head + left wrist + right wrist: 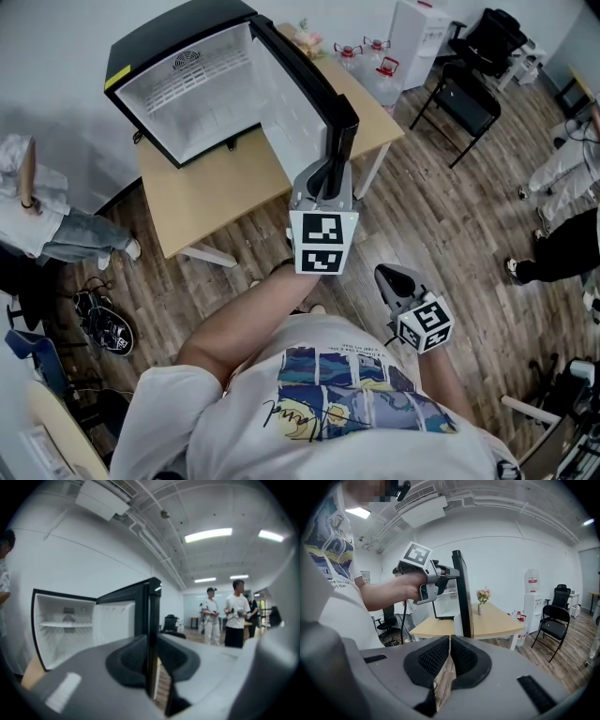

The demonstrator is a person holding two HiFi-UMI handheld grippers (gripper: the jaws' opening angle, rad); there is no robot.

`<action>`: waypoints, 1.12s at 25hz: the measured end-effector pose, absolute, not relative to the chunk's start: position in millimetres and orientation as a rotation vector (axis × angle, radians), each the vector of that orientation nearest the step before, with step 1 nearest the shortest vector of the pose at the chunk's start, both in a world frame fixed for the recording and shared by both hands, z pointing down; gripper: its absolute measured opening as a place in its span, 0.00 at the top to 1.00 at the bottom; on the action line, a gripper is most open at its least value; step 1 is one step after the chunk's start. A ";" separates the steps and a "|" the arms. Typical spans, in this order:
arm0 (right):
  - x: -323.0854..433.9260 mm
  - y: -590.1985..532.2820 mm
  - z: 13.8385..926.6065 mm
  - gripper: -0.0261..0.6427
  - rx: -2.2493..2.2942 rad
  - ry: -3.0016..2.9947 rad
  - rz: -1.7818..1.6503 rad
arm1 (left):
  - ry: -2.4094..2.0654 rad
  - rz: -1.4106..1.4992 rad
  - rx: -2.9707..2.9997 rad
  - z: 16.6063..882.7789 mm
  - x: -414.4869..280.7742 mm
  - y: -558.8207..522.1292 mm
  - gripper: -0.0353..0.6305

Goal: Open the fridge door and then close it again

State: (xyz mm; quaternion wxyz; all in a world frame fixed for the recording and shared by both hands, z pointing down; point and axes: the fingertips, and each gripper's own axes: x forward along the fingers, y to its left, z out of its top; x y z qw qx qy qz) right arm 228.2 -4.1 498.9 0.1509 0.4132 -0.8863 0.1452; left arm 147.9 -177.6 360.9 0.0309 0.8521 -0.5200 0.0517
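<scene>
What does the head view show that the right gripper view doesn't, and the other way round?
Only the head view: the fridge's black top and the marker cube on the right gripper. Only the right gripper view: the air conditioner up high. Both: the left gripper clamped on the open fridge door, and the table.

Bright ceiling lights [208, 535]; fisheye edges, blurry fg.

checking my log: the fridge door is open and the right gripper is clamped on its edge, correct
No, the left gripper is clamped on the edge of the open fridge door; the right gripper is shut and apart from it. The head view shows this.
</scene>
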 end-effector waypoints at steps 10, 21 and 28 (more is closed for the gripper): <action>225.7 -6.3 498.9 0.94 1.180 -2.546 0.417 | -1.601 0.158 2.630 361.0 146.4 -177.9 0.84; 222.3 -4.8 499.9 0.94 1.169 -2.547 0.418 | -1.605 0.149 2.627 361.0 138.2 -172.5 0.83; 219.8 -4.6 498.4 0.94 1.160 -2.547 0.414 | -1.603 0.145 2.629 360.5 129.1 -168.2 0.83</action>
